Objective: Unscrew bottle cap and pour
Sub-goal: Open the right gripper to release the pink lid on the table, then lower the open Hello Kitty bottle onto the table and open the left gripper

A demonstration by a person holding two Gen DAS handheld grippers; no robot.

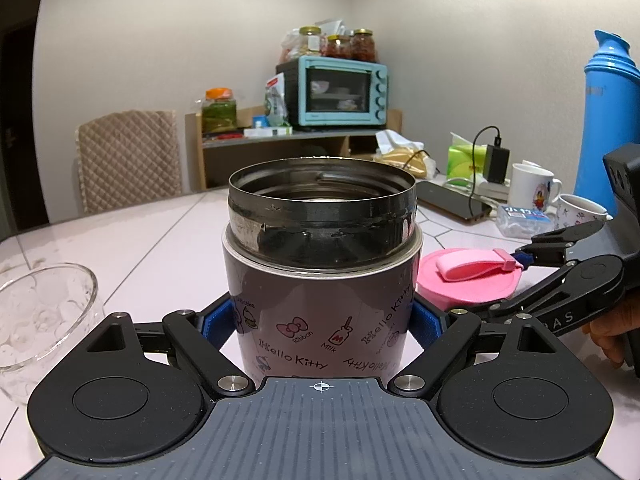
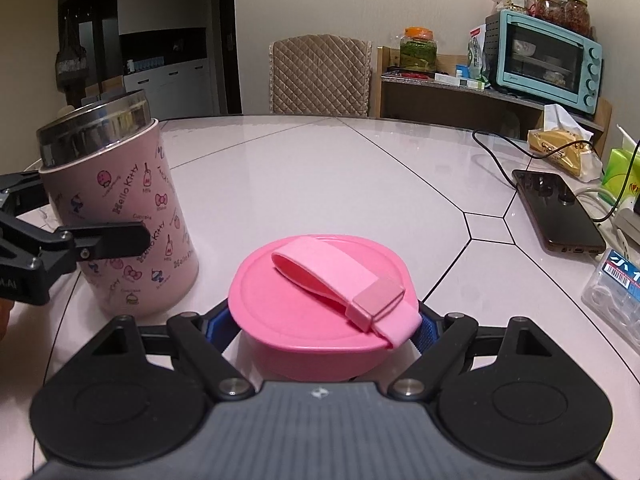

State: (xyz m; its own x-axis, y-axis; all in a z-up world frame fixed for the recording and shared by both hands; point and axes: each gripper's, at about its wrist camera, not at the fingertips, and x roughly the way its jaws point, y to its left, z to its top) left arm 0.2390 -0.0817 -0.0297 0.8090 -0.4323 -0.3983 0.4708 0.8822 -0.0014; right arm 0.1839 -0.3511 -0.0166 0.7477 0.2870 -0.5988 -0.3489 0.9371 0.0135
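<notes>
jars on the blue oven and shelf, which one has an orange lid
The green-filled jar on the wooden shelf left of the blue oven. The jars on top of the oven have gold lids and reddish or pale contents.

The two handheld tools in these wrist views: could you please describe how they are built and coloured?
Both tools look alike: the left tool and right tool have matte black linkage arms with silver pivot pins, blue ribbed pads at the fingertips, and a ribbed grey body between two round black discs. A small crosshair mark sits on the body. White lettering shows on one arm, only partly readable. No cables are visible.
</notes>
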